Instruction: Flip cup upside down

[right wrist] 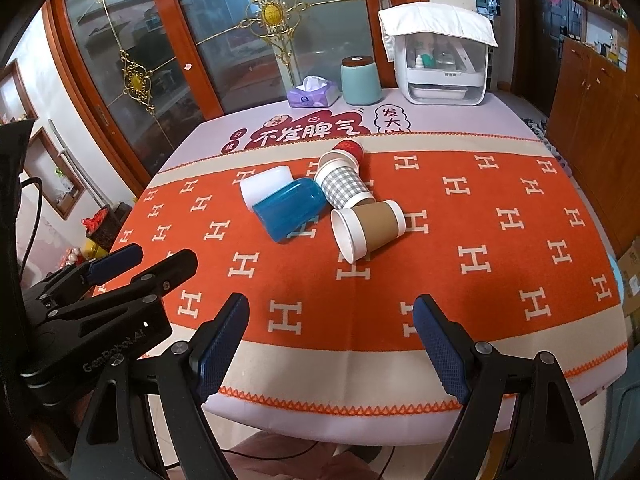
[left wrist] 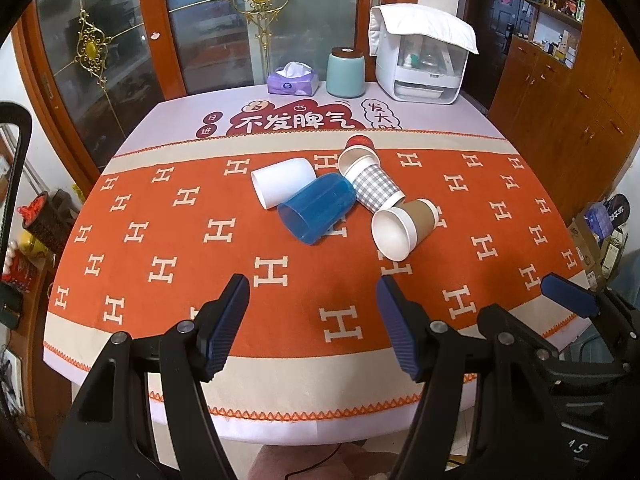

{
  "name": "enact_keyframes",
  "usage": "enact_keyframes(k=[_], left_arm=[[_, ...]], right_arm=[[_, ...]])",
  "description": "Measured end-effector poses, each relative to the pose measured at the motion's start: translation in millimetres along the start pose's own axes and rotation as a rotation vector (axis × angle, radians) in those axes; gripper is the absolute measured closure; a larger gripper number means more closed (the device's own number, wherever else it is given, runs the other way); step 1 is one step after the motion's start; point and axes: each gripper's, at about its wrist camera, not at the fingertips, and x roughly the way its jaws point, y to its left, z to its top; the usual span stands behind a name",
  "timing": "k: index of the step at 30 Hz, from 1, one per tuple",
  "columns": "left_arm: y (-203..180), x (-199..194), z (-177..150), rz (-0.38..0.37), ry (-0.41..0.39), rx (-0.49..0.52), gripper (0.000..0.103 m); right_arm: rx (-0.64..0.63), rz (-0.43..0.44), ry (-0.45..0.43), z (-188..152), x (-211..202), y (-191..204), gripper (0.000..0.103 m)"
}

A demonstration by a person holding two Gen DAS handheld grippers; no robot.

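The left hand-held gripper (left wrist: 312, 324) is wide apart and holds nothing. On the counter (left wrist: 160, 248), five cups lie tipped over: white cup (left wrist: 280, 184), blue cup (left wrist: 316, 208), checked cup (left wrist: 370, 184), red cup (left wrist: 360, 143), brown cup (left wrist: 404, 226). The right hand-held gripper (right wrist: 330, 344) is apart too.

Ahead of the open claws, an orange tablecloth (left wrist: 168, 240) with cream H motifs carries a translucent blue cup (left wrist: 316, 213), a plain white cup (left wrist: 282, 182), a grey-checked cup (left wrist: 372, 182), a brown-sleeved white cup (left wrist: 404, 226), and farthest, a red cup (left wrist: 360, 143).
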Motion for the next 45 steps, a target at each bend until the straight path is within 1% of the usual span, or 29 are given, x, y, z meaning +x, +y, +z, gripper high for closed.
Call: enact_keyframes(k=[14, 31, 37, 41, 45], left_arm=[[1.3, 6.2, 3.3, -0.001, 0.016, 0.008, 0.040], [0.6, 6.3, 3.2, -0.001, 0.015, 0.005, 0.040], [7.1, 14.9, 6.6, -0.004, 0.032, 0.005, 0.040], [8.2, 23.3, 13.4, -0.010, 0.042, 0.015, 0.040], [3.5, 31.9, 21.2, -0.018, 0.052, 0.039, 0.040]], right_arm=[[0.003, -0.004, 0.006, 1.4, 4.3, -0.1, 0.018], [0.007, -0.005, 0.011, 1.6, 13.0, -2.8, 0.018], [0.011, -0.006, 0.024, 0.2, 20.8, -6.1, 0.018], [0.023, -0.010, 0.039, 11.3, 25.1, -1.2, 0.018], [0.046, -0.012, 0.053, 19.9, 33.3, -5.7, 0.018]])
